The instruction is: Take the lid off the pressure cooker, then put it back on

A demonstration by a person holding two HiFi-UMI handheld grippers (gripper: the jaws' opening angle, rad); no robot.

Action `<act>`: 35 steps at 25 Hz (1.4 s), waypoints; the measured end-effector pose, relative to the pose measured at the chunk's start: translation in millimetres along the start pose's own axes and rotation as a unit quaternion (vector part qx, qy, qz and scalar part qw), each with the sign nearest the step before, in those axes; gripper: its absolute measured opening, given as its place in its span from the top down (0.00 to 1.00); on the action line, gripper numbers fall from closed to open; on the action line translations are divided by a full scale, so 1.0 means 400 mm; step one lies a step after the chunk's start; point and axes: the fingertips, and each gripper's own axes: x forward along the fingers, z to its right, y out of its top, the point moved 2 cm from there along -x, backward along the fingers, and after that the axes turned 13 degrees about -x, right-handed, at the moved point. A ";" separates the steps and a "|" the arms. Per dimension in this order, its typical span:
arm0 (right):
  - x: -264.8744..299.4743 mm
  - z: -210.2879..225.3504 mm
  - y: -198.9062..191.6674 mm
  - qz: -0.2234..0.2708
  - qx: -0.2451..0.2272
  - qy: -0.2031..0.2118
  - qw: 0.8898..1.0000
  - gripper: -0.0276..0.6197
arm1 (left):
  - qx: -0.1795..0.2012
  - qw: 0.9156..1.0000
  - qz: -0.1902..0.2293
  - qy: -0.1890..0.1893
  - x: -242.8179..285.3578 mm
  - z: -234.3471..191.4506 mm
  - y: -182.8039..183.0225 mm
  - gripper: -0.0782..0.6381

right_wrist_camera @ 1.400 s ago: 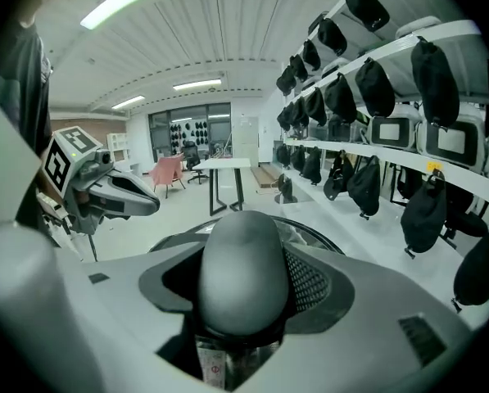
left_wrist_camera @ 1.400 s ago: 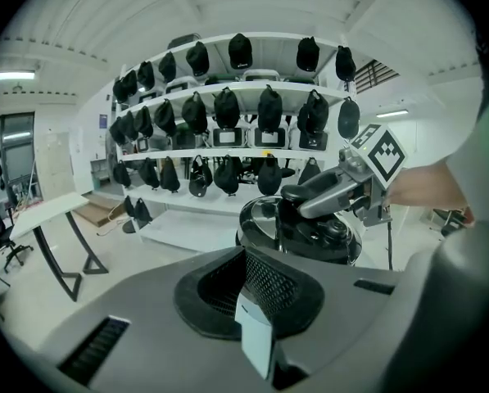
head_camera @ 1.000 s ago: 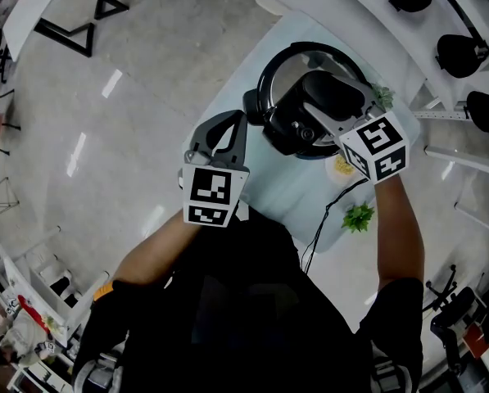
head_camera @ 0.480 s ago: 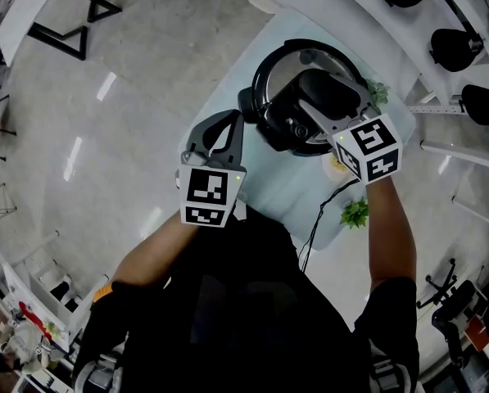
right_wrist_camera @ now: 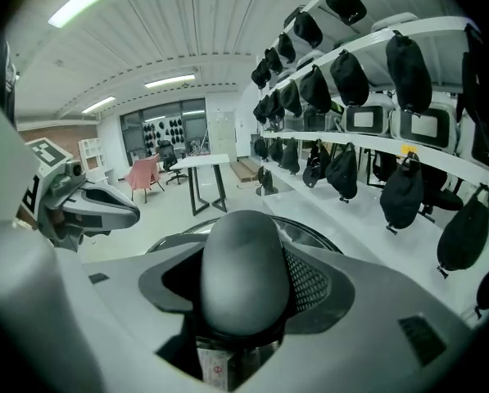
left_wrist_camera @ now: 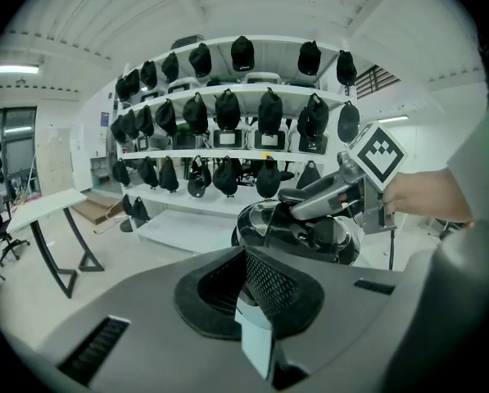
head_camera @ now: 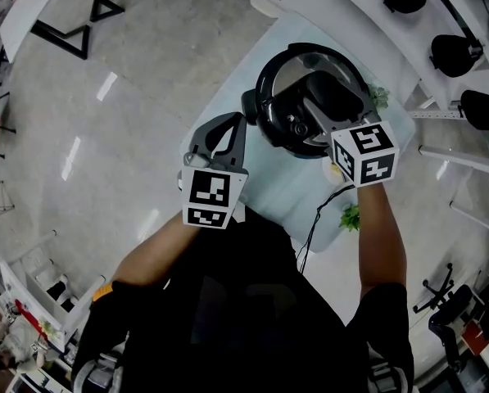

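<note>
The black and steel pressure cooker (head_camera: 287, 72) stands on a pale table (head_camera: 285, 182), and its lid appears seated on the pot. My right gripper (head_camera: 330, 98) reaches over it from the right and is shut on the lid's black handle (head_camera: 322, 84). In the right gripper view that rounded handle (right_wrist_camera: 242, 277) fills the space between the jaws. My left gripper (head_camera: 237, 123) hangs to the left of the cooker by the table's edge, jaws together, holding nothing. In the left gripper view the cooker (left_wrist_camera: 264, 223) sits ahead under the right gripper (left_wrist_camera: 287, 210).
A dark cable (head_camera: 318, 219), a small green plant (head_camera: 352, 217) and a yellowish dish (head_camera: 339, 170) lie on the table near my right arm. Curved white shelves (left_wrist_camera: 228, 155) with several black caps stand behind. A black-legged table (head_camera: 72, 23) stands far left.
The right gripper's marker cube has swung slightly left and toward me while staying on the handle. The left gripper has hardly moved.
</note>
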 end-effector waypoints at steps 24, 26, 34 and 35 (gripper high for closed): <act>0.025 -0.005 0.028 0.026 -0.084 0.098 0.991 0.50 | -0.005 1.000 -0.004 -0.007 0.003 -0.019 -0.007 0.88; 0.027 -0.005 0.028 0.028 -0.088 0.102 0.990 0.50 | -0.004 1.000 -0.004 -0.010 0.007 -0.017 -0.007 0.88; 0.019 -0.008 0.023 0.034 -0.096 0.106 0.989 0.50 | 0.000 1.000 -0.002 -0.020 0.012 0.004 0.001 0.88; 0.015 -0.007 0.020 0.034 -0.101 0.115 0.988 0.50 | 0.001 1.000 -0.002 -0.020 0.012 0.003 0.001 0.88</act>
